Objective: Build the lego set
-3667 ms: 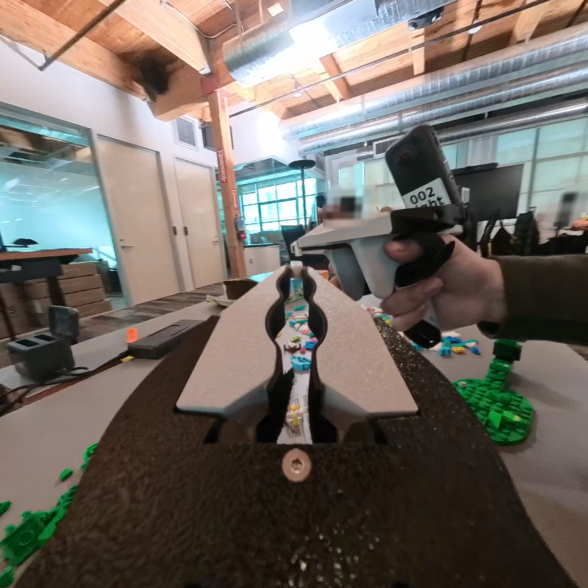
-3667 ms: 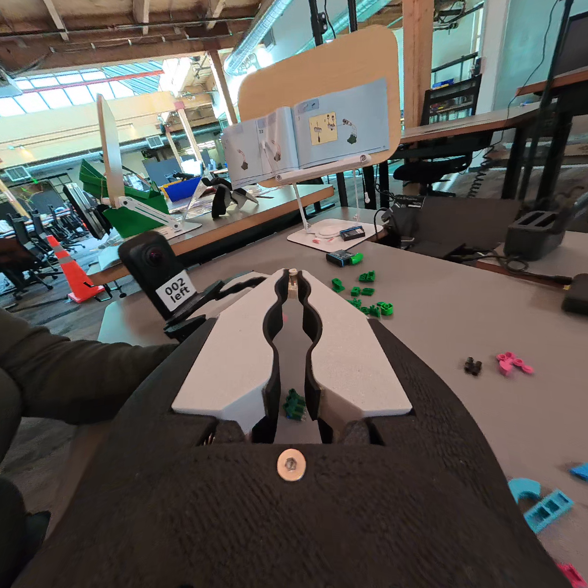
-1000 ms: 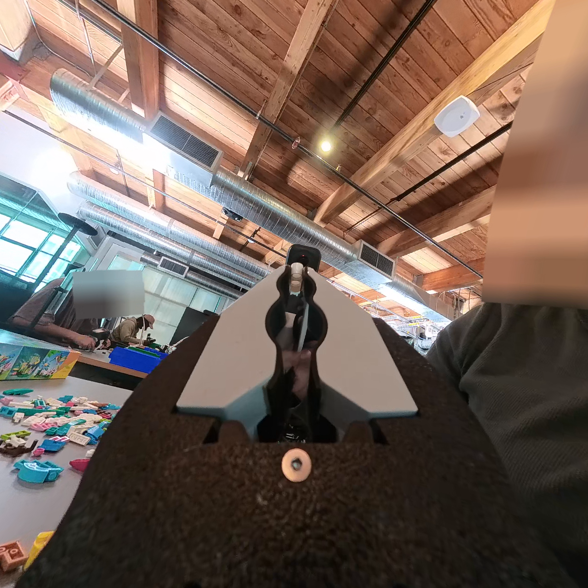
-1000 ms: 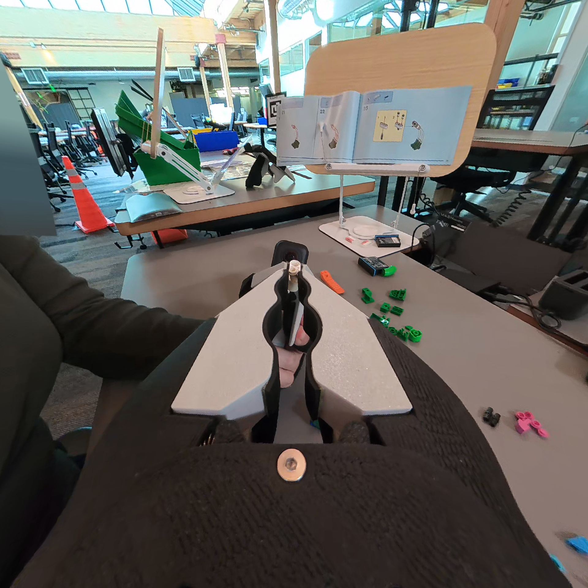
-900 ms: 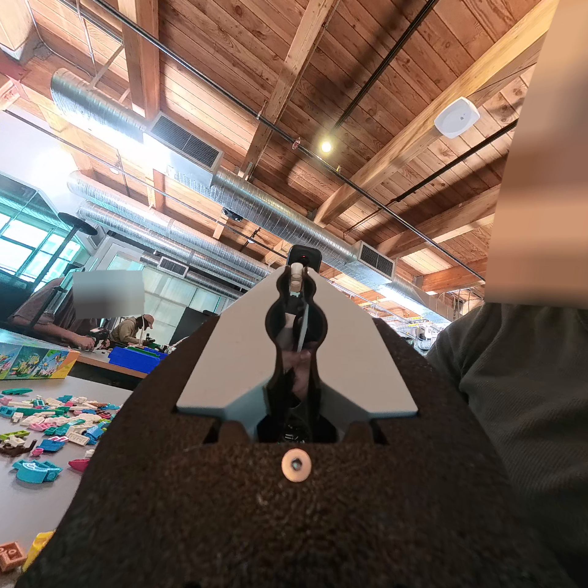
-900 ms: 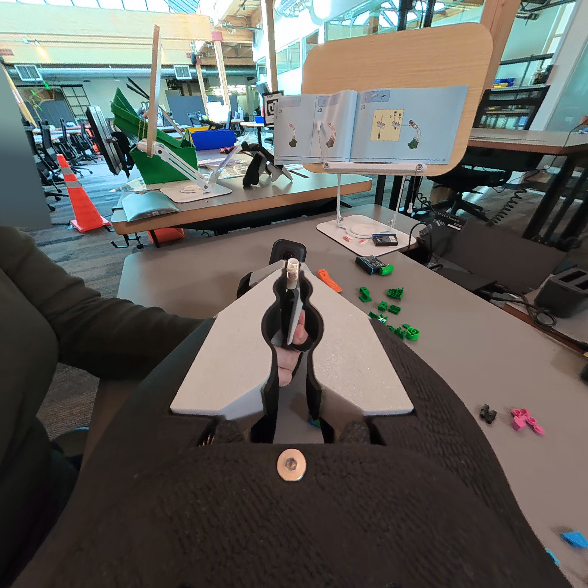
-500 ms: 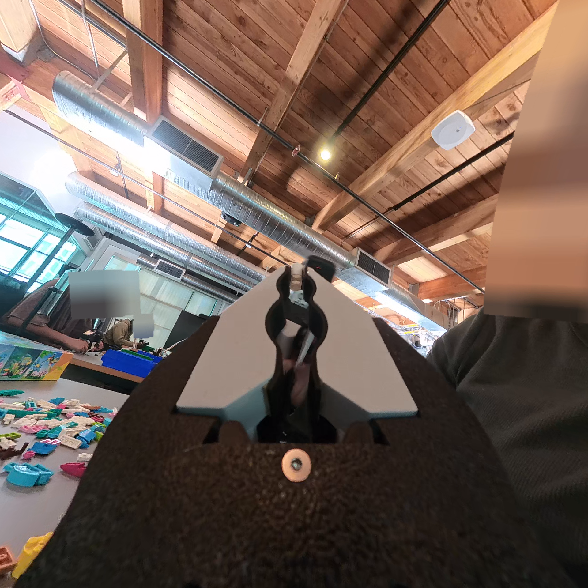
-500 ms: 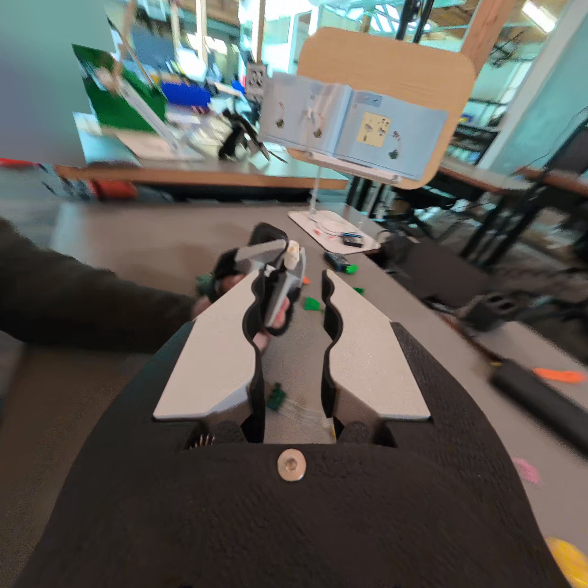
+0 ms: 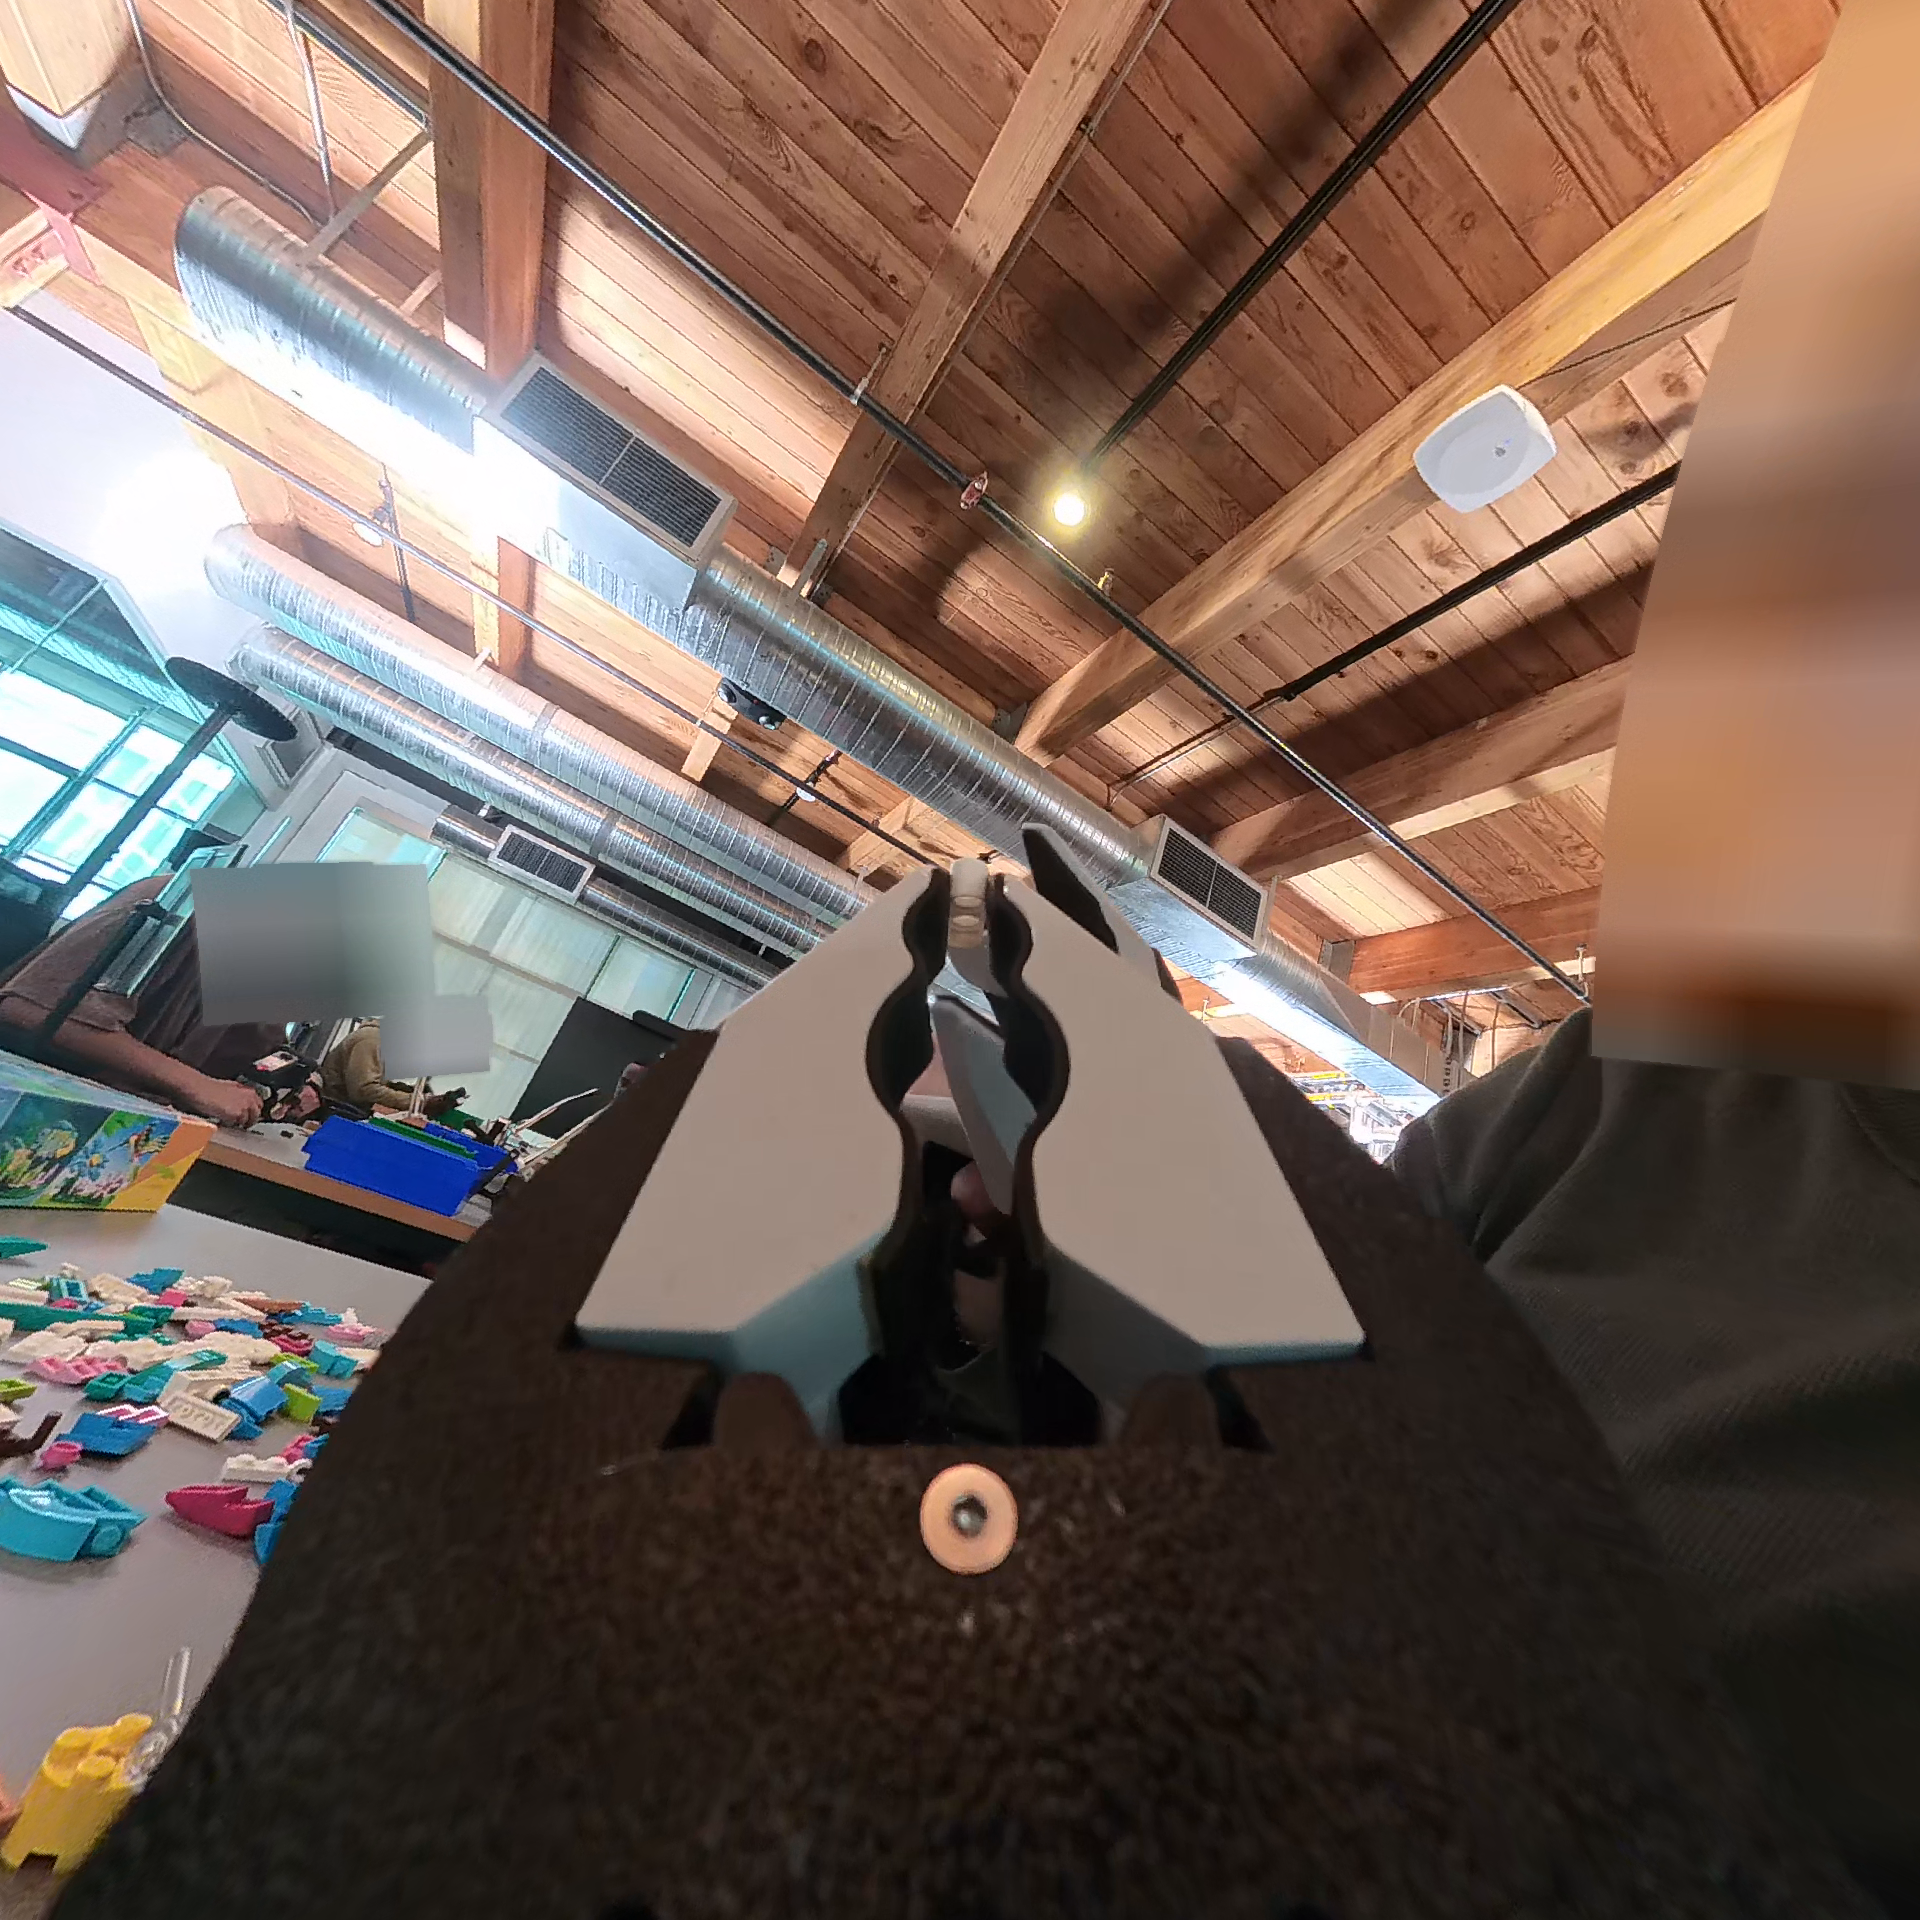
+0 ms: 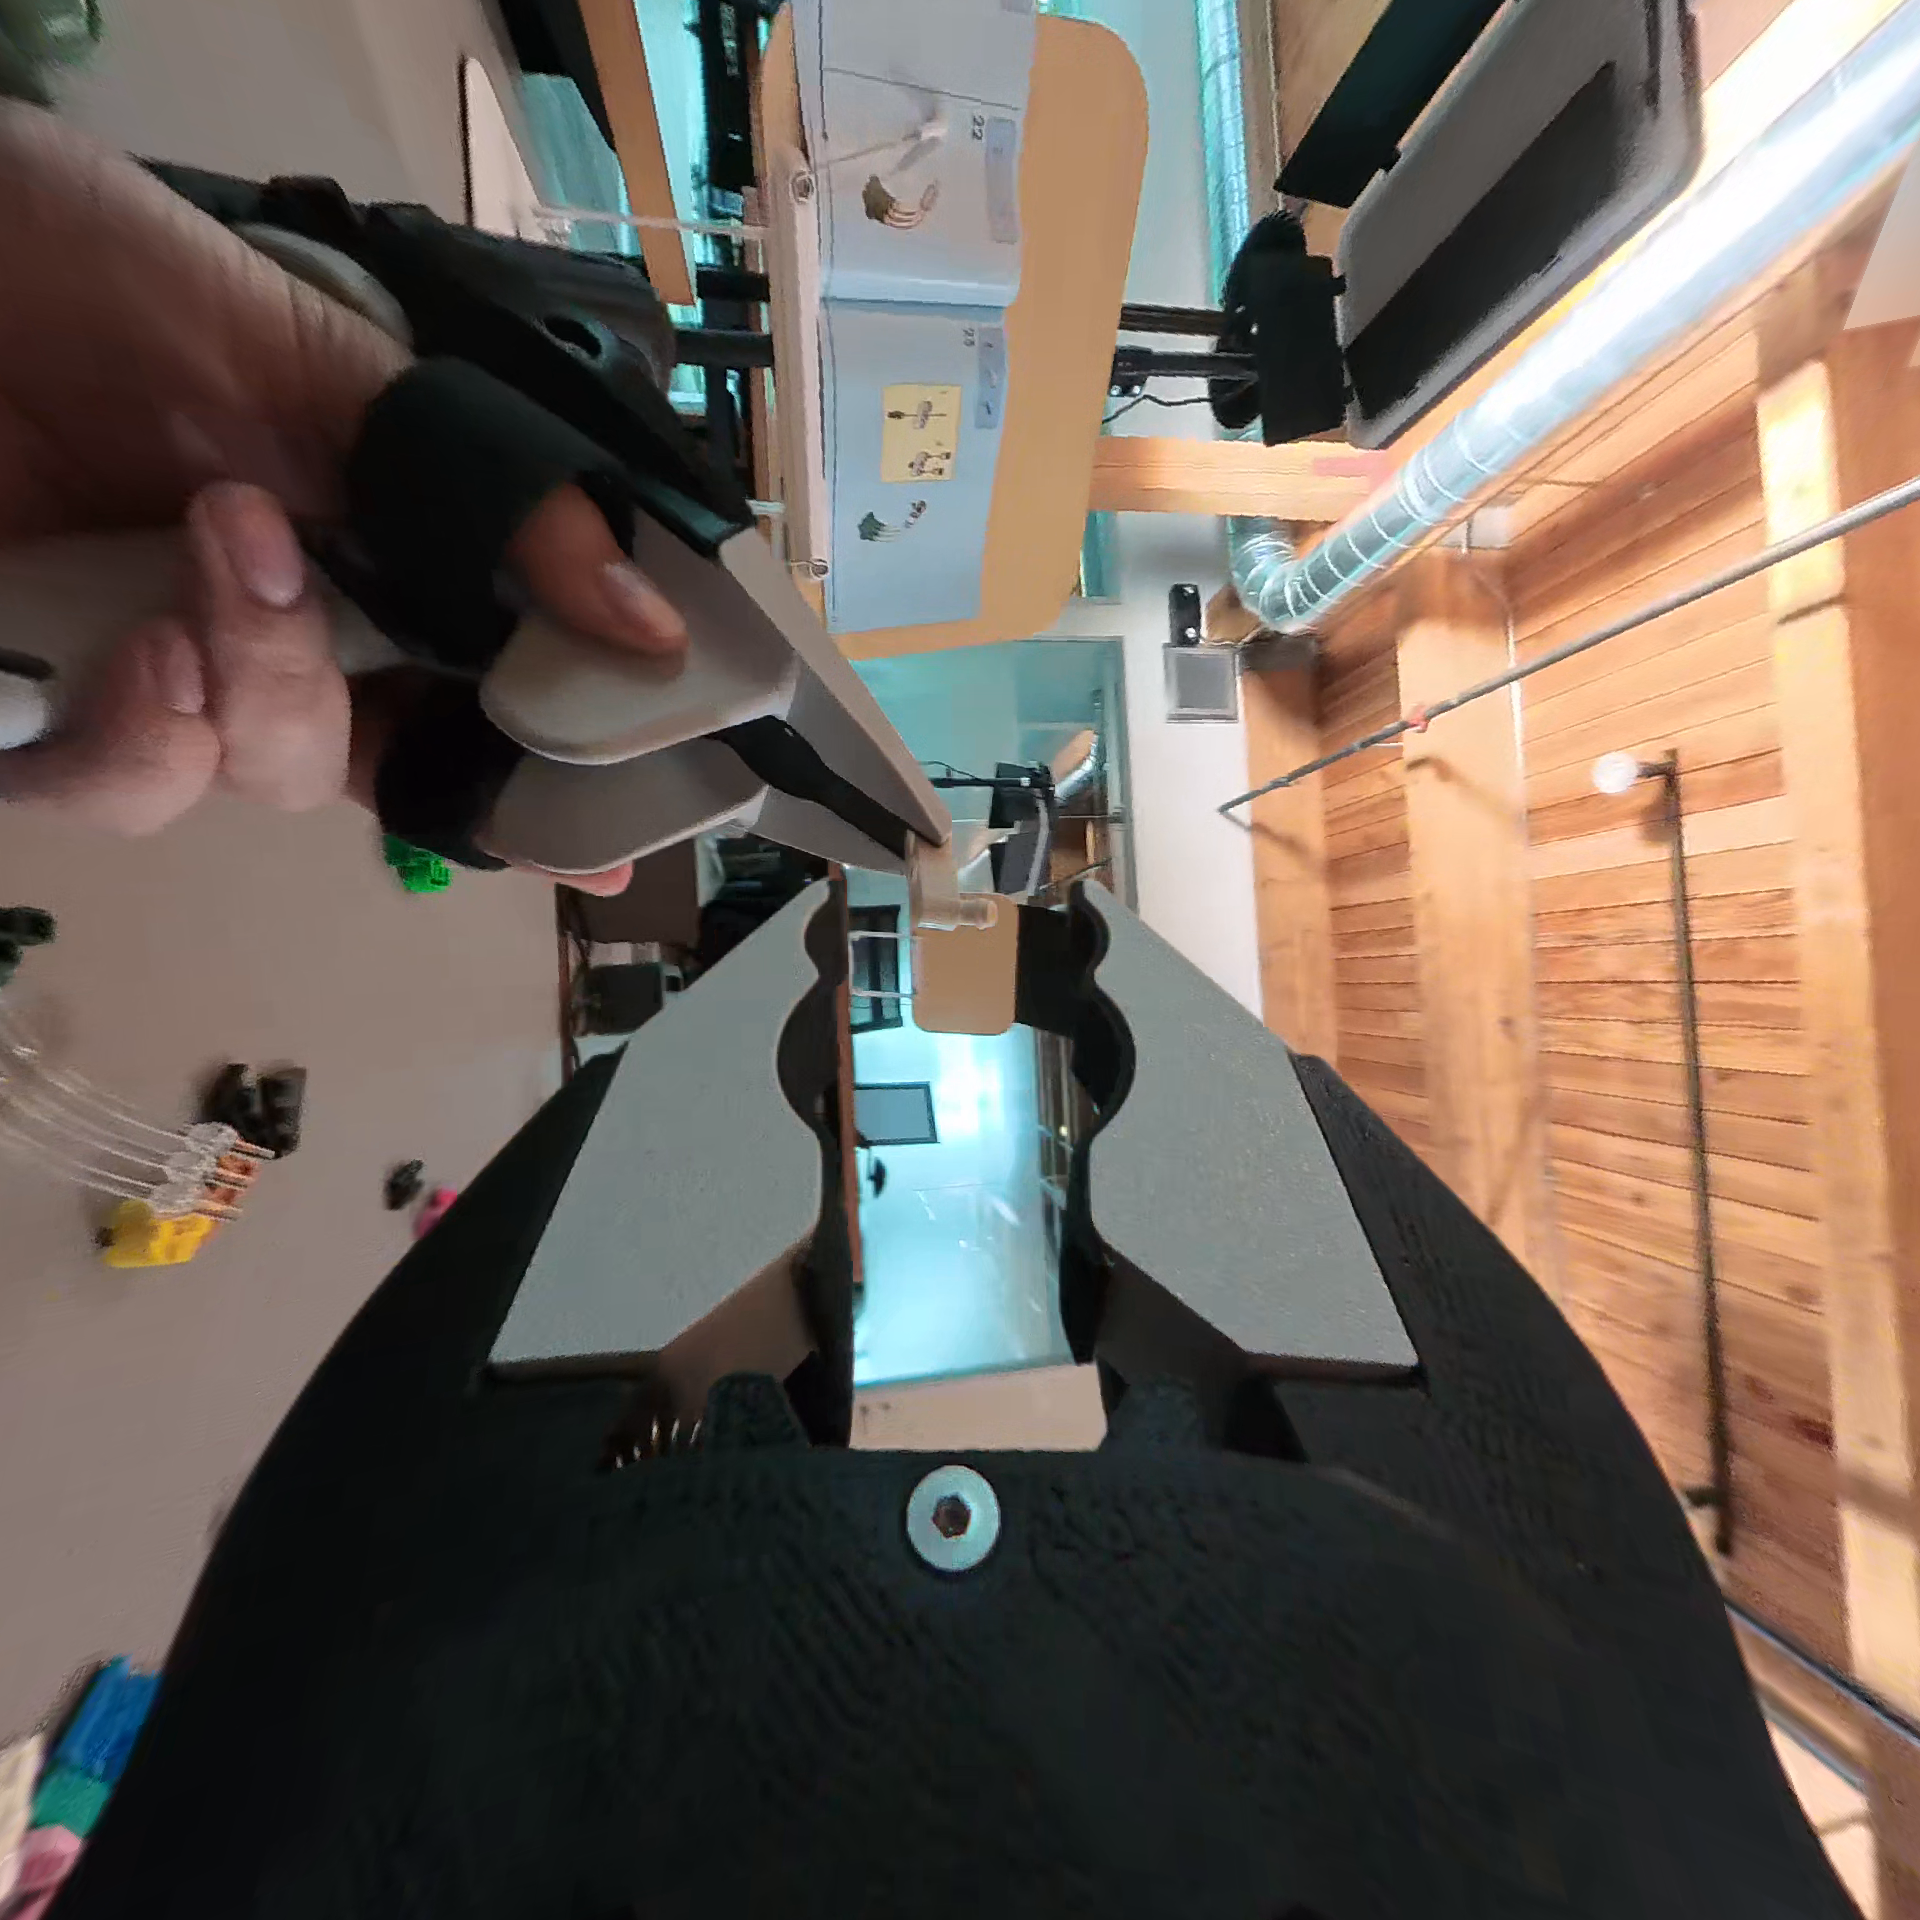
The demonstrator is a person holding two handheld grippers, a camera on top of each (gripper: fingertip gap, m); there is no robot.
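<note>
The left gripper (image 9: 964, 894) points up toward a wooden plank ceiling, its two grey fingers drawn nearly together and pinching a small cream-white plastic lego piece (image 9: 966, 909) at their very tips. In the left wrist view this piece reads as a short rounded stub with a round hollow facing the camera. The right wrist view, which is rolled onto its side, shows more of it (image 10: 943, 894): a pale, slim connector with a thin peg that juts sideways toward the right gripper's far finger, while its other end sits clamped between the left gripper's (image 10: 914, 836) tapered grey fingertips. A hand (image 10: 197, 540) wrapped around a black handle holds that left gripper in the upper left of the view.

The right gripper (image 10: 951, 914) has its jaws set wide apart, holding nothing; the cream piece hangs in the air just at the mouth of the gap, between the two fingertips, and I cannot tell whether it touches either one.

Low on the left of the left wrist view, a grey table (image 9: 156, 1600) carries a loose scatter of teal, pink, white and blue lego bricks (image 9: 156, 1361), with a yellow brick (image 9: 73, 1787) near the bottom corner. In the right wrist view an open pale-blue instruction booklet (image 10: 914, 343) rests on a light wooden stand (image 10: 1070, 312).
</note>
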